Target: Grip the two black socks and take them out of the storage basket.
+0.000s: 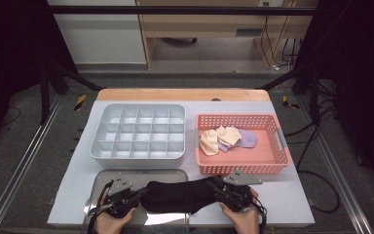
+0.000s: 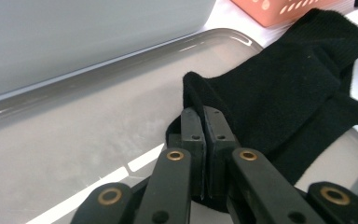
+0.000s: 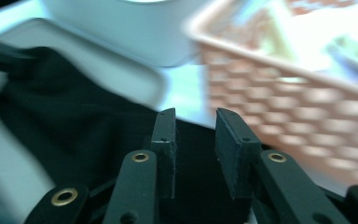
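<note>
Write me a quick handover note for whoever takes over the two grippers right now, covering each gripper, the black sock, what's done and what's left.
Left gripper: jaws shut on one end of the black sock.
Right gripper: jaws apart, nothing pinched; the sock's other end lies under them.
Black sock: stretched between both grippers over the metal tray at the table's near edge.
Pink basket, right: cream and lilac socks inside.
Grey divided box, left: every compartment looks empty.
Done: black sock is out on the tray.
Left, probably: fold or roll it, place it in a compartment, then handle the basket's socks.
</note>
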A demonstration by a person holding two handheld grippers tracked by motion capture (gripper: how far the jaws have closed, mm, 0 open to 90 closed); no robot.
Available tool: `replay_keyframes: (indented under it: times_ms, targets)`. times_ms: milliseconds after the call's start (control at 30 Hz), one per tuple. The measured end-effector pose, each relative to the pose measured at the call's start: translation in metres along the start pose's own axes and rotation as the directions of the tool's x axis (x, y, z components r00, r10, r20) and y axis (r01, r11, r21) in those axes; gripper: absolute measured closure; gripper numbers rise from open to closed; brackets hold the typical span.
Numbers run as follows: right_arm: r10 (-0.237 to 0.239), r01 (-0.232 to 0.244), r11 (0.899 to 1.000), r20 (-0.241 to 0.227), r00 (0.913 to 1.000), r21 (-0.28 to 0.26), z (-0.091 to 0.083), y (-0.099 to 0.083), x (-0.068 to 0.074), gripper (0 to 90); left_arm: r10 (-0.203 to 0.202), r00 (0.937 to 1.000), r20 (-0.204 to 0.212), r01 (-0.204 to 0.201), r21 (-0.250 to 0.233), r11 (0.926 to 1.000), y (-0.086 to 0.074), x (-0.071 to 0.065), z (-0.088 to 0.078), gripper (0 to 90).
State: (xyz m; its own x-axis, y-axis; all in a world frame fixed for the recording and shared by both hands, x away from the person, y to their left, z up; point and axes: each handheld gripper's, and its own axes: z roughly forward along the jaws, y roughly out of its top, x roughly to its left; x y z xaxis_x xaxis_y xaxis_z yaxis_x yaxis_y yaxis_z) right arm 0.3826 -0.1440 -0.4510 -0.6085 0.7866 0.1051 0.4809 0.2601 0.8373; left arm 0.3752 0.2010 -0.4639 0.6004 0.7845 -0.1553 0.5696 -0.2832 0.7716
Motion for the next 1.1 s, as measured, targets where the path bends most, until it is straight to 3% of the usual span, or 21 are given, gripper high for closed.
replay_keyframes:
  times_ms: [67, 133, 267, 333, 400, 567, 667, 800, 867, 933, 1100]
  targets:
    - [0.009, -0.007, 1.000, -0.071, 0.9974, 0.026, 0.008, -0.002, 0.011, 69.1, 0.009, 0.9999, -0.006, -0.009, 0.002, 1.0000, 0.000, -0.001, 0.001, 87.4]
    - [0.000, 0.004, 0.999, -0.094, 0.9956, 0.040, 0.015, -0.004, 0.017, 67.8, 0.012, 0.9999, -0.006, -0.012, 0.004, 0.9999, -0.001, 0.000, 0.001, 87.3]
    - [-0.034, 0.038, 0.997, -0.065, 0.9973, 0.068, 0.028, -0.008, 0.023, 65.4, 0.009, 1.0000, -0.003, -0.009, 0.006, 0.9999, -0.001, 0.000, 0.002, 87.3]
    - [-0.042, 0.047, 0.994, -0.056, 0.9976, 0.100, 0.035, -0.011, 0.023, 74.6, 0.008, 1.0000, -0.005, -0.008, 0.005, 1.0000, -0.001, 0.000, 0.002, 87.3]
    - [-0.040, 0.047, 0.994, -0.074, 0.9965, 0.097, 0.030, -0.009, 0.022, 83.9, 0.007, 1.0000, -0.003, -0.007, 0.005, 1.0000, -0.001, 0.001, 0.002, 87.3]
    - [-0.024, 0.031, 0.998, -0.128, 0.9915, 0.060, 0.012, -0.004, 0.018, 84.5, -0.002, 1.0000, 0.007, 0.002, 0.000, 1.0000, -0.001, 0.001, 0.001, 87.3]
    - [-0.004, 0.017, 0.997, -0.164, 0.9864, 0.077, 0.004, -0.004, 0.016, 84.2, -0.014, 0.9996, 0.026, 0.014, -0.004, 0.9999, -0.001, 0.002, 0.000, 87.2]
    - [-0.007, 0.039, 0.987, -0.204, 0.9789, 0.154, 0.007, -0.007, 0.018, 81.4, -0.030, 0.9988, 0.039, 0.031, -0.006, 0.9995, -0.001, 0.005, -0.003, 87.2]
    - [-0.021, 0.053, 0.983, -0.180, 0.9835, 0.176, 0.013, -0.011, 0.019, 74.1, -0.032, 0.9988, 0.039, 0.032, -0.001, 0.9995, -0.001, 0.006, -0.004, 87.2]
    - [-0.034, 0.062, 0.982, -0.150, 0.9880, 0.181, 0.018, -0.014, 0.020, 68.0, -0.025, 0.9990, 0.036, 0.025, 0.009, 0.9996, -0.002, 0.005, -0.004, 86.9]
    - [-0.027, 0.047, 0.990, -0.151, 0.9882, 0.132, 0.014, -0.012, 0.018, 62.8, -0.015, 0.9992, 0.038, 0.014, 0.014, 0.9998, -0.003, 0.002, -0.004, 78.9]
